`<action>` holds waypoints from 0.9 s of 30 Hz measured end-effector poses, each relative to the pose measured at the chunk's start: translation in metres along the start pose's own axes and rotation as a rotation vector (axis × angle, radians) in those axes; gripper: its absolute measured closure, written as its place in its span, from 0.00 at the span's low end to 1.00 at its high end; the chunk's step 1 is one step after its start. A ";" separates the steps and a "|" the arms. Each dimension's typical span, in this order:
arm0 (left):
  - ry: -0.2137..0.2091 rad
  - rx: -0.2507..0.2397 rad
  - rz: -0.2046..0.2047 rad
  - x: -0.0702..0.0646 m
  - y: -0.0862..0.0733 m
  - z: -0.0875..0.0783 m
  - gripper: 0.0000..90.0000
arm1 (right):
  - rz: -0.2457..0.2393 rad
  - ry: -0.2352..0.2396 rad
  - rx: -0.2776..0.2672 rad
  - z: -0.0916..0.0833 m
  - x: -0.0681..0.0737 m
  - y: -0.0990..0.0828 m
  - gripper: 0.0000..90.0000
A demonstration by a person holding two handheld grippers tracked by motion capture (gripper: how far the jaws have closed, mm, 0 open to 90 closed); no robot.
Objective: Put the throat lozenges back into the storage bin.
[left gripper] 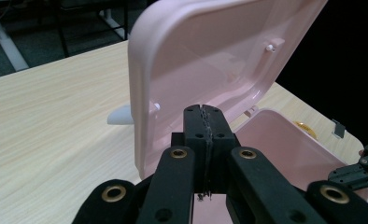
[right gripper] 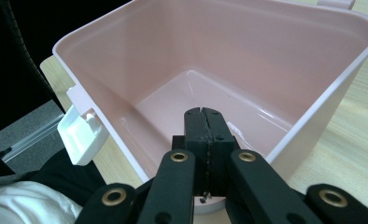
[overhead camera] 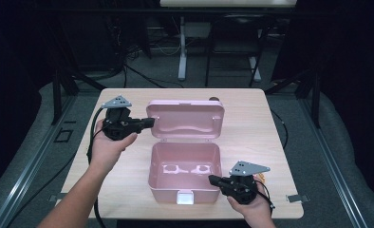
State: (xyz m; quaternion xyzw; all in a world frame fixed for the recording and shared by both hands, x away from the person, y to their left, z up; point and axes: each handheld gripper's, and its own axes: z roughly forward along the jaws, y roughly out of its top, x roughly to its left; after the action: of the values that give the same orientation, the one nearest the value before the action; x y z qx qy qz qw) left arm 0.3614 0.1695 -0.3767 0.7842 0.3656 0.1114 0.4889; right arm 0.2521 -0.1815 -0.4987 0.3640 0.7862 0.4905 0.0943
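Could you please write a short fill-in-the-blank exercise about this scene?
1. The pink plastic box on the light wooden table has its lid ____.
2. The jaws of the left gripper are ____.
3. The white latch sits on the box's ____ wall.

Missing words: open; shut; front

i see the table [overhead camera: 128, 102] from high overhead, looking forward; my left gripper view sits close to the pink box [left gripper: 210, 56] lid, my right one peers into its tub [right gripper: 247, 56].
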 end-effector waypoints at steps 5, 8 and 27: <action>0.001 0.004 -0.001 0.000 -0.001 -0.002 1.00 | -0.003 -0.001 -0.001 0.000 0.000 0.000 1.00; 0.003 0.005 -0.003 0.001 -0.003 -0.002 1.00 | -0.009 -0.003 -0.002 0.000 0.001 0.000 1.00; 0.022 0.019 -0.038 0.014 -0.035 0.006 0.78 | -0.012 0.000 -0.014 0.000 0.000 -0.002 1.00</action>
State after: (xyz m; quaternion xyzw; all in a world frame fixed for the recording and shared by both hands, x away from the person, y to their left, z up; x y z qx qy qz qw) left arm 0.3583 0.1840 -0.4119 0.7805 0.3867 0.1074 0.4794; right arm 0.2510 -0.1820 -0.5001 0.3587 0.7849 0.4952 0.0999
